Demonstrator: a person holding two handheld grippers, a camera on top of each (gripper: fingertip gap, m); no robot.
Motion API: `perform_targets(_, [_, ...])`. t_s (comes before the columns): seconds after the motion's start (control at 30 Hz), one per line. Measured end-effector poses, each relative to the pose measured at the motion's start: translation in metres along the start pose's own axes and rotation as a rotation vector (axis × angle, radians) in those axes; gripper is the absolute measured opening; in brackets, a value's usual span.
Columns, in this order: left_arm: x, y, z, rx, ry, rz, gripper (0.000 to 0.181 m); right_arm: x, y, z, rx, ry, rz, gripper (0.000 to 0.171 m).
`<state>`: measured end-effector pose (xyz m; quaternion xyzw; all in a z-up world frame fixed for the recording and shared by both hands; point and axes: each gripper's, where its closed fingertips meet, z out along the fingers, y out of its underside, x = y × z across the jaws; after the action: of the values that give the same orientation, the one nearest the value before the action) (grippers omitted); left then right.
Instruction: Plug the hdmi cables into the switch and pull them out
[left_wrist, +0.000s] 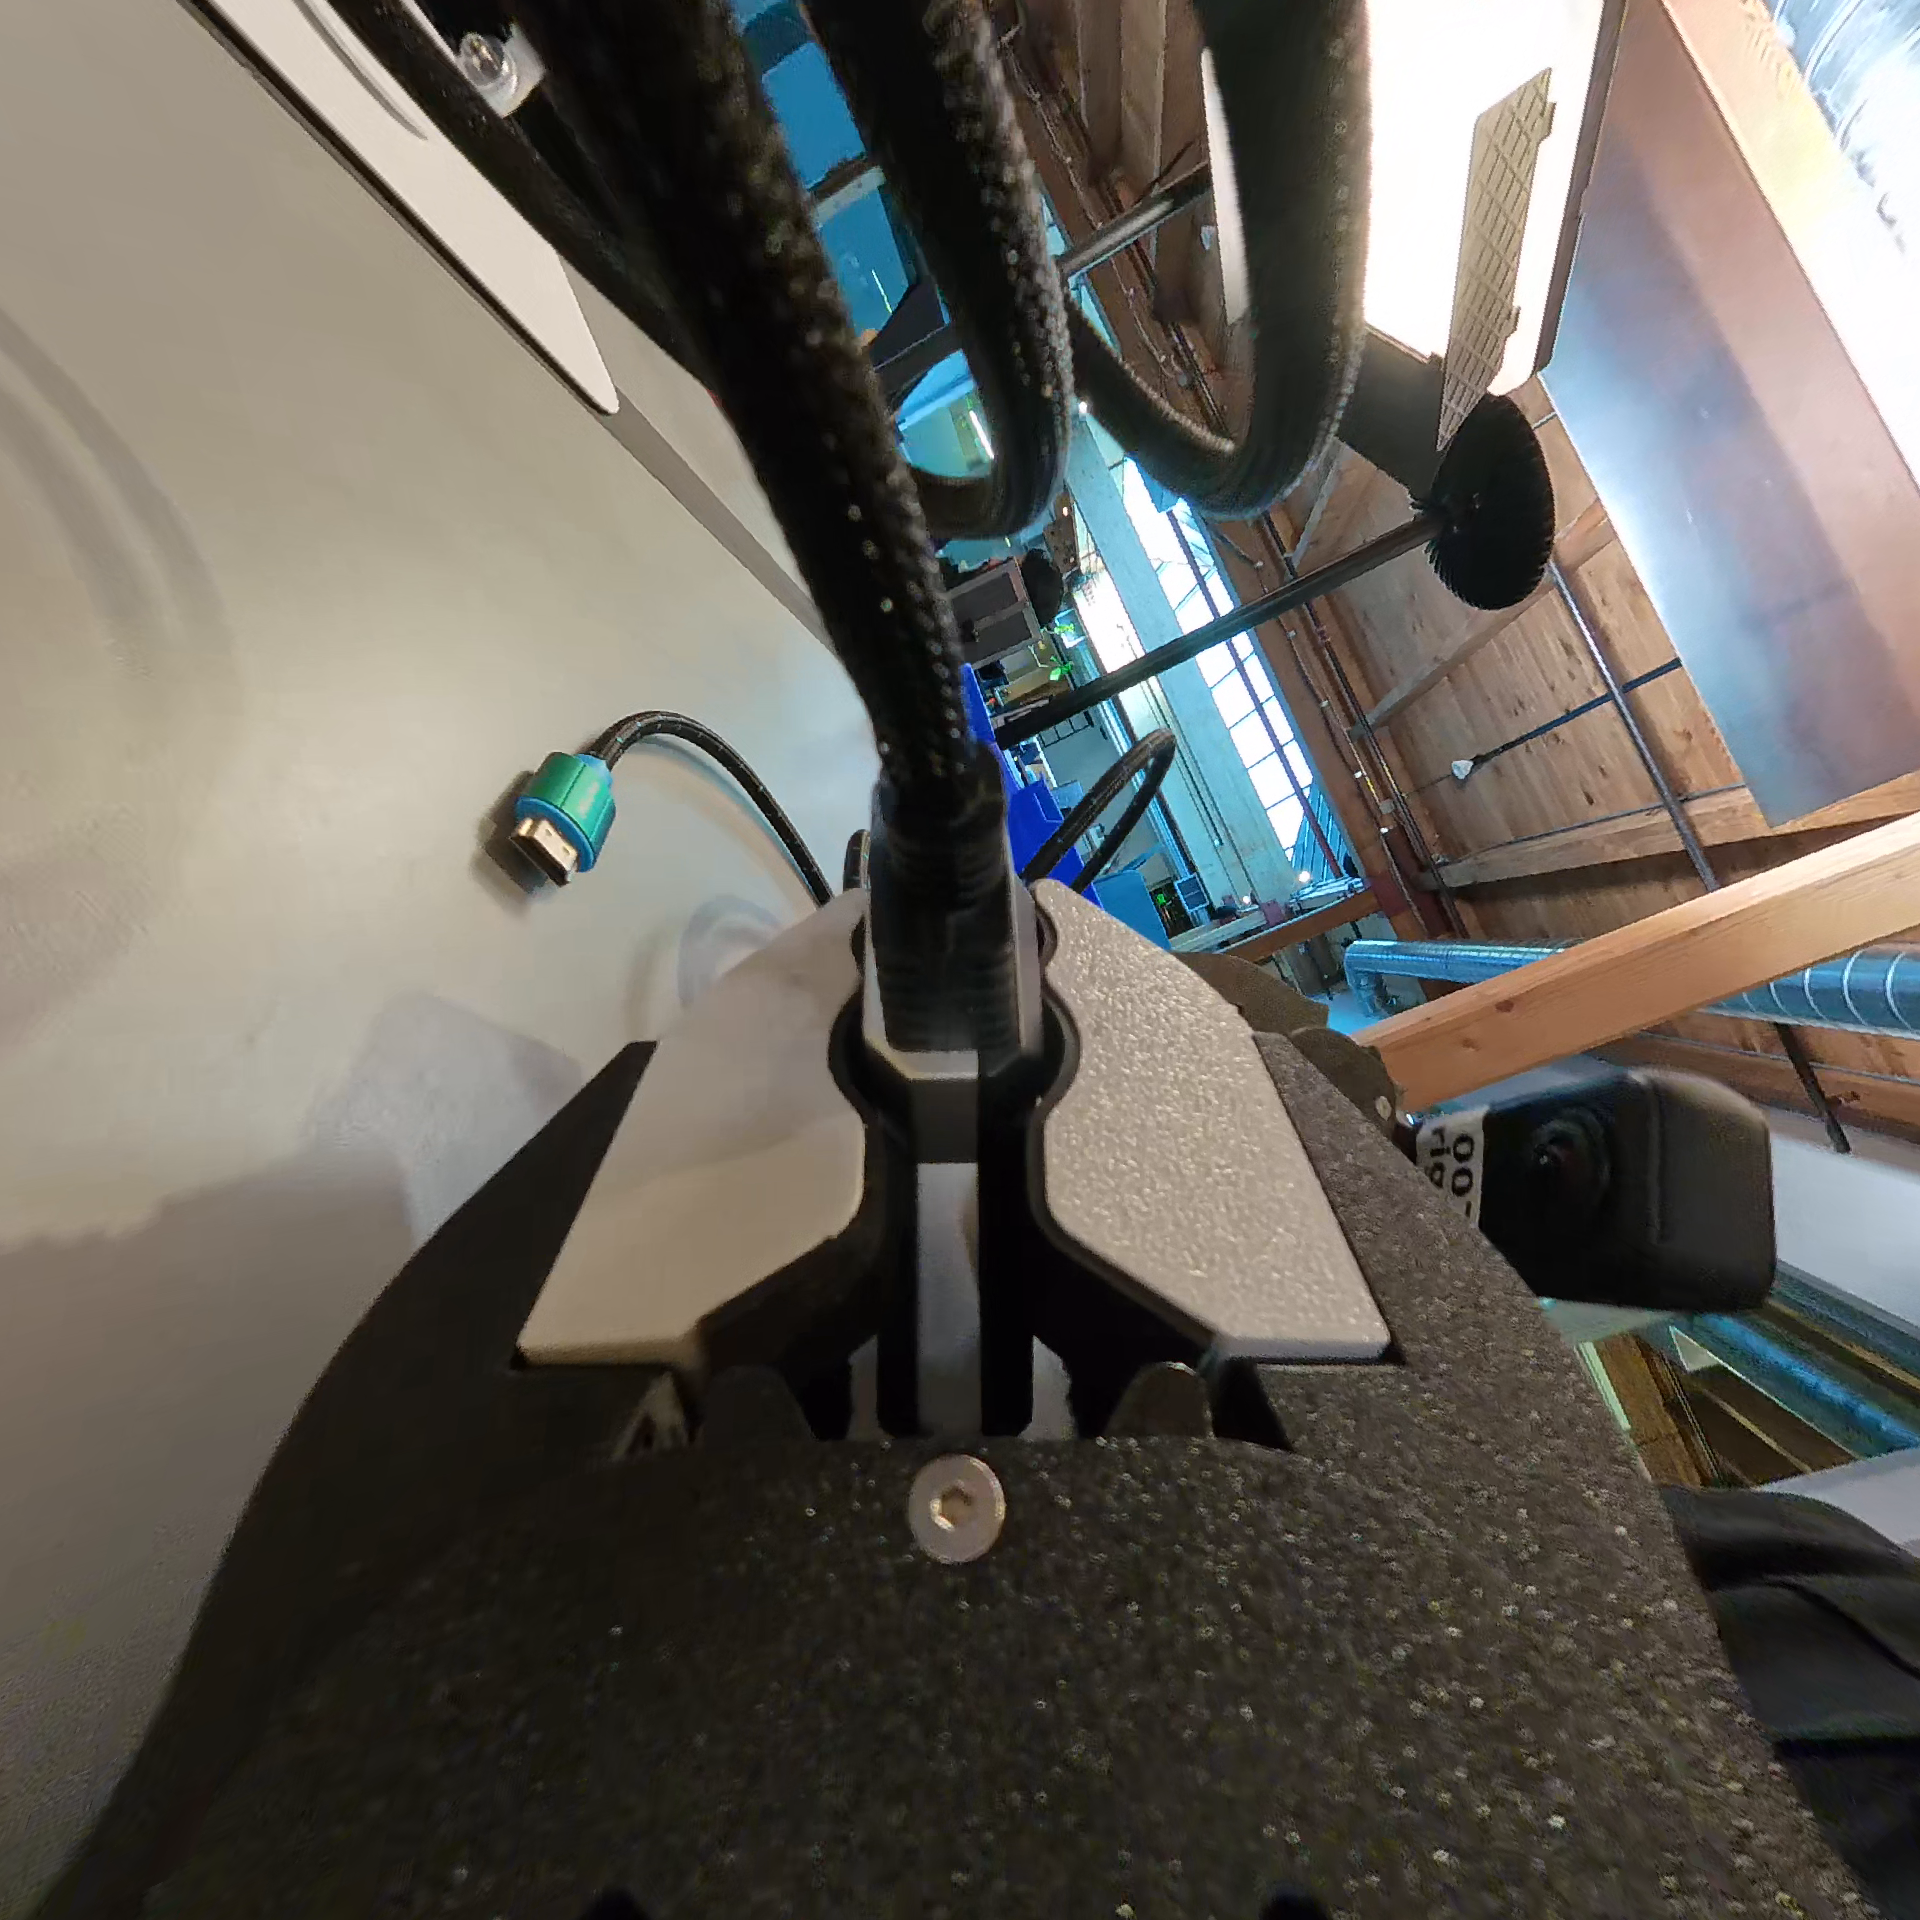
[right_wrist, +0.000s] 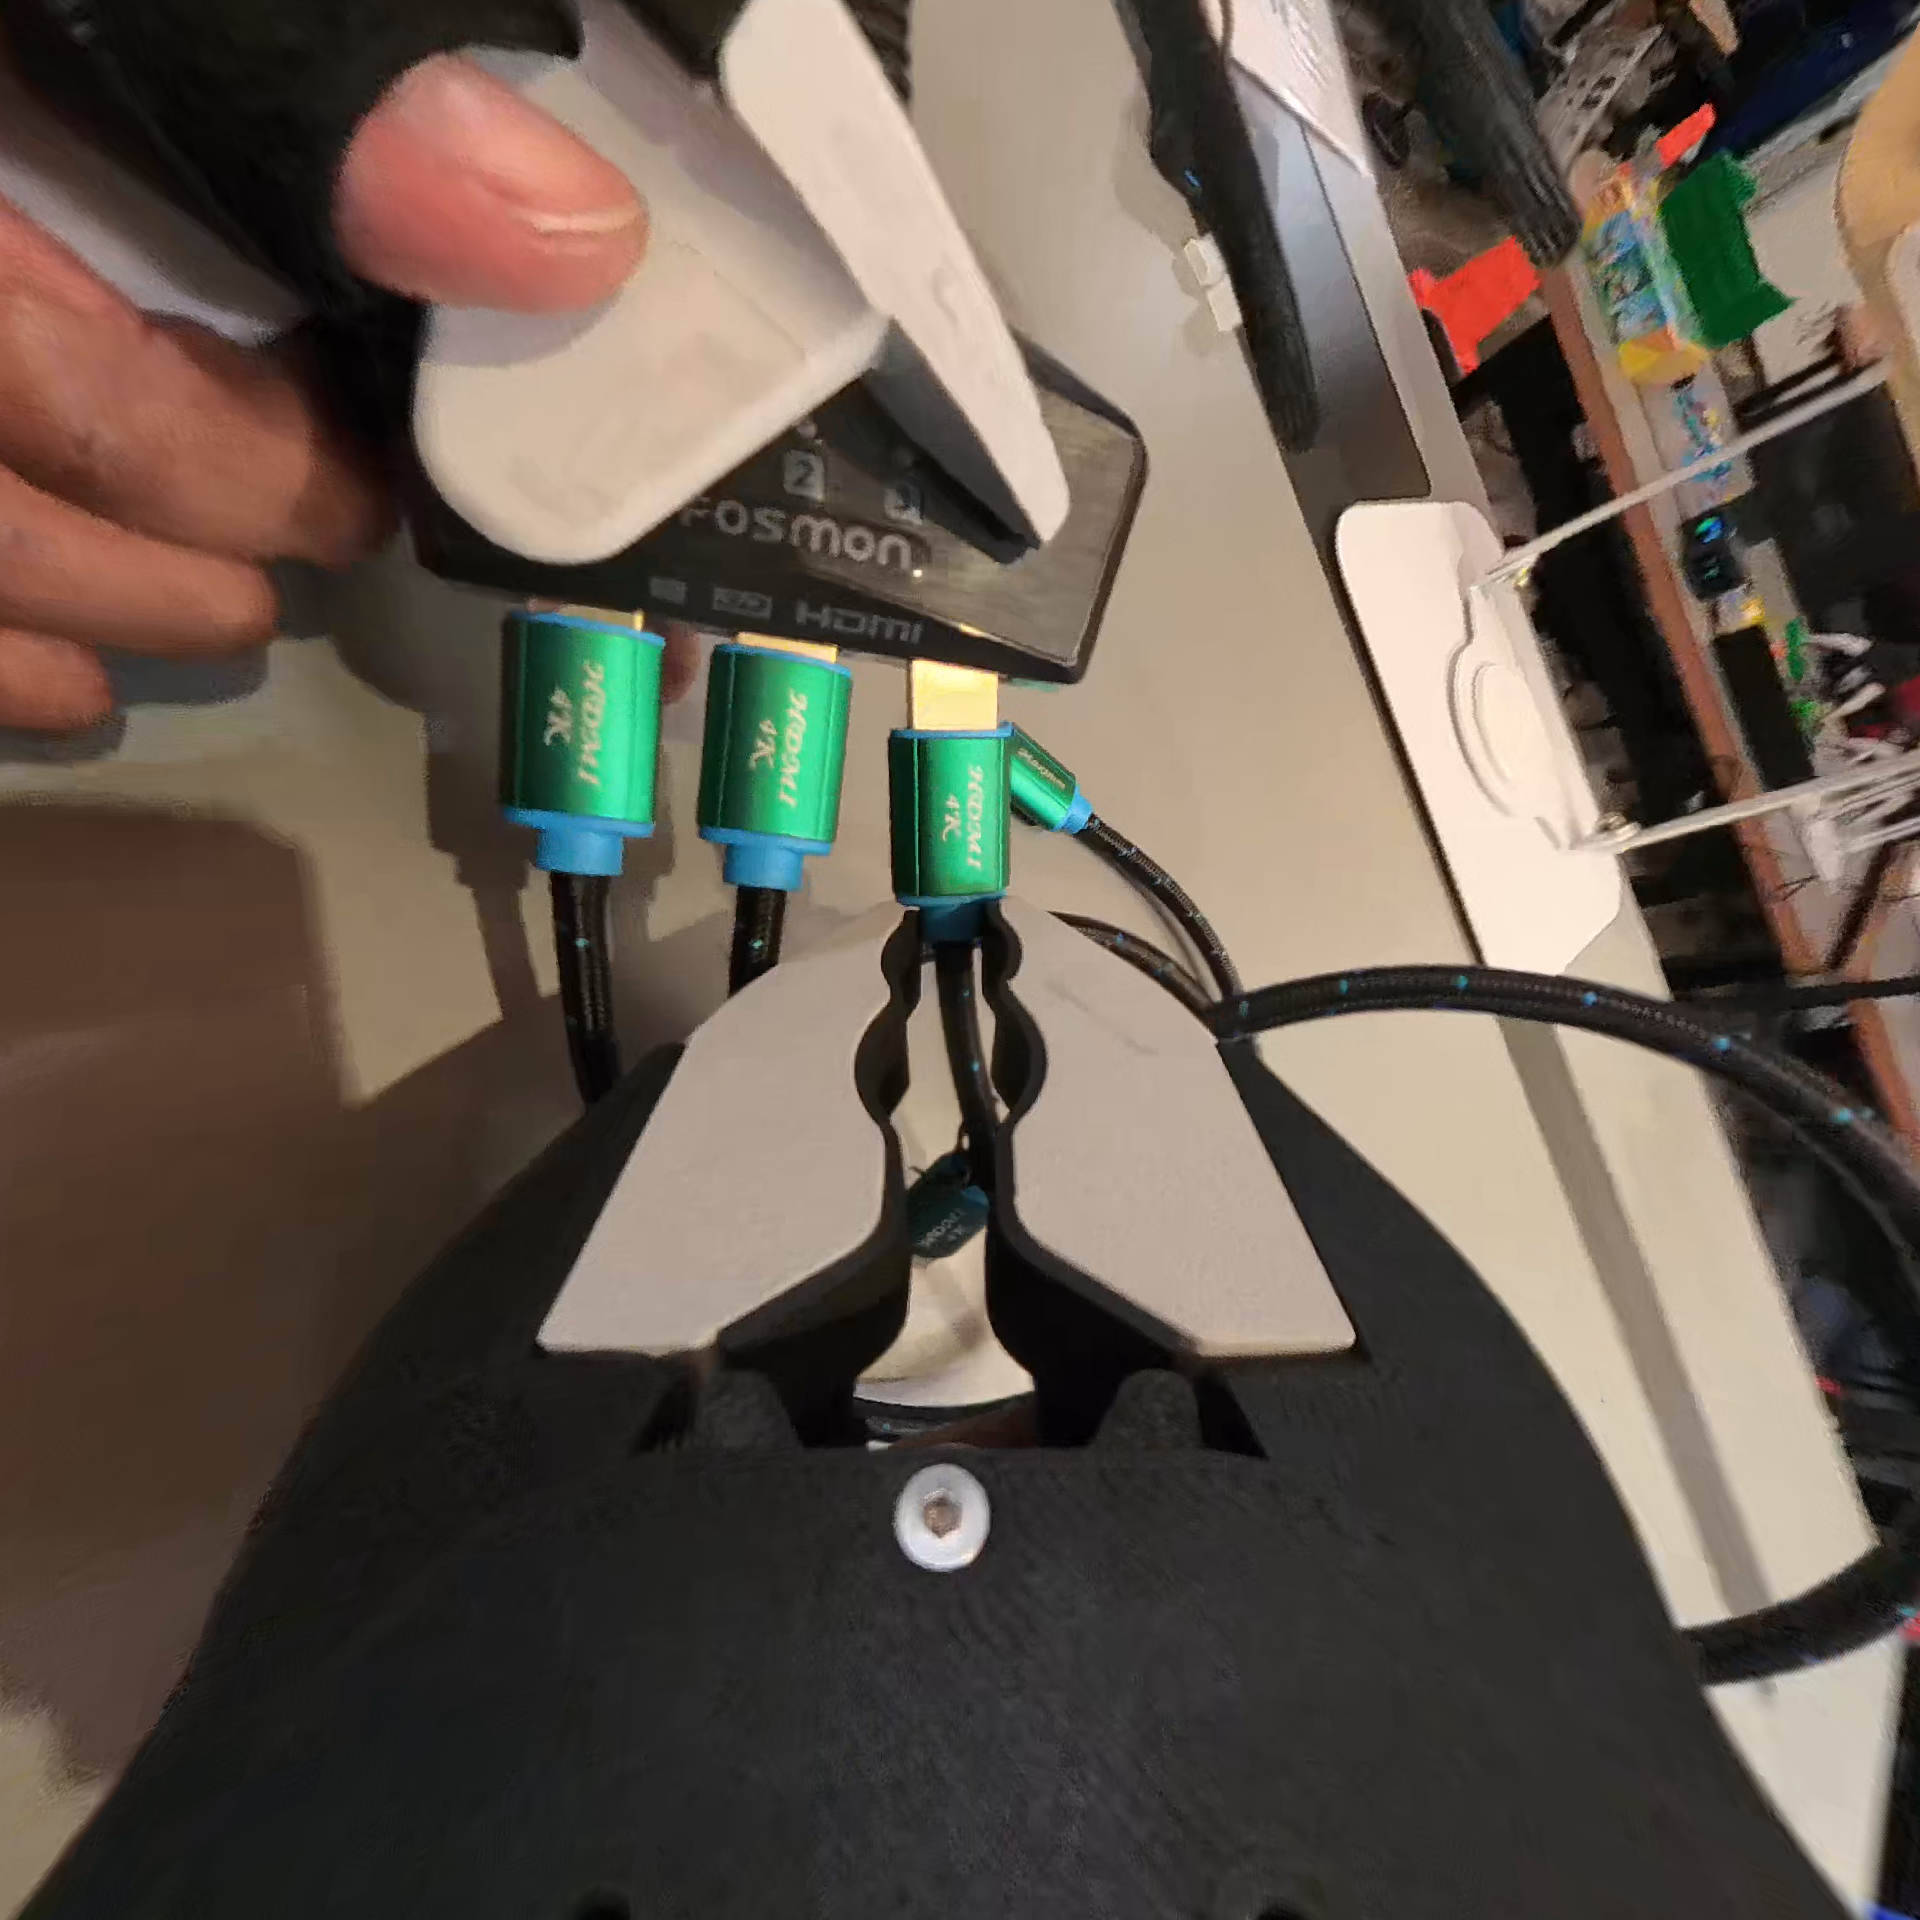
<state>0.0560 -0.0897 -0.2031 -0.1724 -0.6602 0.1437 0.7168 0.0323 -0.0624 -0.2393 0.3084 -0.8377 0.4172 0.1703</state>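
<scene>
Fingers of right gripper (right_wrist: 948, 940) clamp third green plug's (right_wrist: 948, 810) collar, tip half-seated; left gripper (right_wrist: 805, 457) pinches switch (right_wrist: 1070, 561). Advice: push straight, keep switch steady.

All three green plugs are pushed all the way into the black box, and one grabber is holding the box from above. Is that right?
Not quite. Only two green plugs are pushed in. The third plug, on the right gripper's side, shows its whole gold tip outside the switch, as the right wrist view shows. The left gripper does hold the switch from above.
</scene>
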Motion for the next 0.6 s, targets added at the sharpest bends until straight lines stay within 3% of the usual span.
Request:
perform_targets(0.2, [-0.001, 0.0051, 0.0027, -0.022, -0.021, 0.012, 0.023, 0.0071, 0.0043, 0.0013, 0.026, 0.062, 0.154, 0.011])
perform_targets(0.6, [-0.0042, 0.0023, -0.0006, -0.008, -0.044, 0.017, 0.024, -0.0004, -0.0028, 0.0028, 0.033, 0.035, 0.066, 0.01])
